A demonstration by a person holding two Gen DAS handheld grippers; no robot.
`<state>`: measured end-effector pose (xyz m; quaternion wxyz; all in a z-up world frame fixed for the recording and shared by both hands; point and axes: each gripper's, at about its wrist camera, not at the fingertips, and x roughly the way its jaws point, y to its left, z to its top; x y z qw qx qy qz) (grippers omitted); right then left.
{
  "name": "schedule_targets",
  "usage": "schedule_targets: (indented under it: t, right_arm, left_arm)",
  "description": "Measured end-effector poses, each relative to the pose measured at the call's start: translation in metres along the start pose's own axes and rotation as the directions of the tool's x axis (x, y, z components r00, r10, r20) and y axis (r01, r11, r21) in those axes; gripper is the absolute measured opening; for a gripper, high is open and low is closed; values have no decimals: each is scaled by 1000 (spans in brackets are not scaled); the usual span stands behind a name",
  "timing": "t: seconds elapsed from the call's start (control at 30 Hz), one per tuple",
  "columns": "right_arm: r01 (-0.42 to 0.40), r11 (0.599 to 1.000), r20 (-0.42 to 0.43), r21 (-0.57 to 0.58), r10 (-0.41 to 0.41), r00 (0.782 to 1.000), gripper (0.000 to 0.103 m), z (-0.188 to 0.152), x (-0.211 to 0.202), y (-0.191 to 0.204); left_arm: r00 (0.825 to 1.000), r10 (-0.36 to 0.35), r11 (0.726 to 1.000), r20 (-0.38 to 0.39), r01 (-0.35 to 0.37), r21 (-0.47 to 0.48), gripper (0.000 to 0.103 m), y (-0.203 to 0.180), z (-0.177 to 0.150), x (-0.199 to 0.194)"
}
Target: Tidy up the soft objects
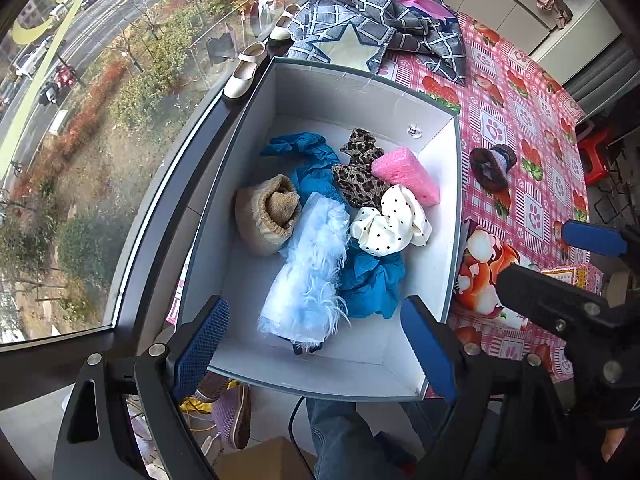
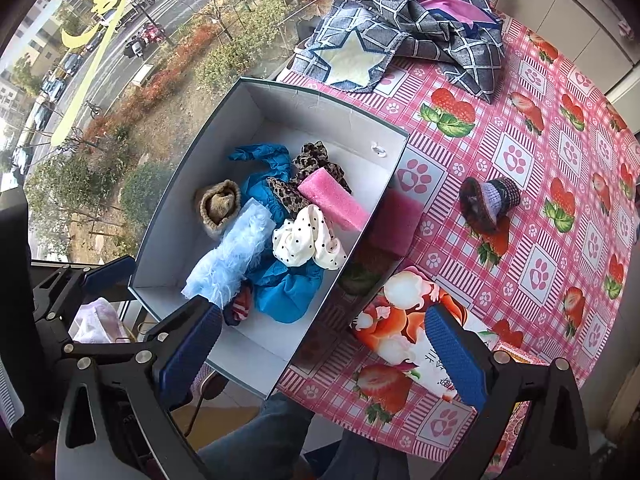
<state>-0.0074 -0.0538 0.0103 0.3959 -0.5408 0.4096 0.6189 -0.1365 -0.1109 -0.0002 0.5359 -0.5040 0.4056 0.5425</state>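
Both grippers hover with jaws apart and empty: the left gripper [image 1: 316, 344] above the white cardboard box [image 1: 440, 216], the right gripper [image 2: 332, 360] over its near corner. A dark knitted bootie with a furry cuff [image 2: 486, 204] lies well beyond the jaws on the pink strawberry-print surface [image 2: 520, 128], right of the box. Inside the box are a pink sponge [image 1: 406, 174], a polka-dot cloth [image 1: 390, 226] and a pale blue fluffy cloth [image 1: 308, 276].

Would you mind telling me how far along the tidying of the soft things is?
Mostly done: the box already holds the pink sponge, polka-dot cloth and blue cloths. Nothing is in hand; left gripper and right gripper are open. Left: the dark knitted piece on the tablecloth.
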Motion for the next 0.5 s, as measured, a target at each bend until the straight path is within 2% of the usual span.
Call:
schedule_targets:
  t: [0.4, 0.5]
  right_arm:
    - [-1, 1000, 5, 6, 1, 1000, 102, -2, -3, 1]
    - [-13, 1000, 7, 16, 13, 1000, 102, -4, -4, 0]
  left_arm:
    - [1000, -6, 999, 4, 7, -42, 90, 8, -3, -3]
    - [998, -55, 997, 32, 57, -61, 90, 13, -4, -8]
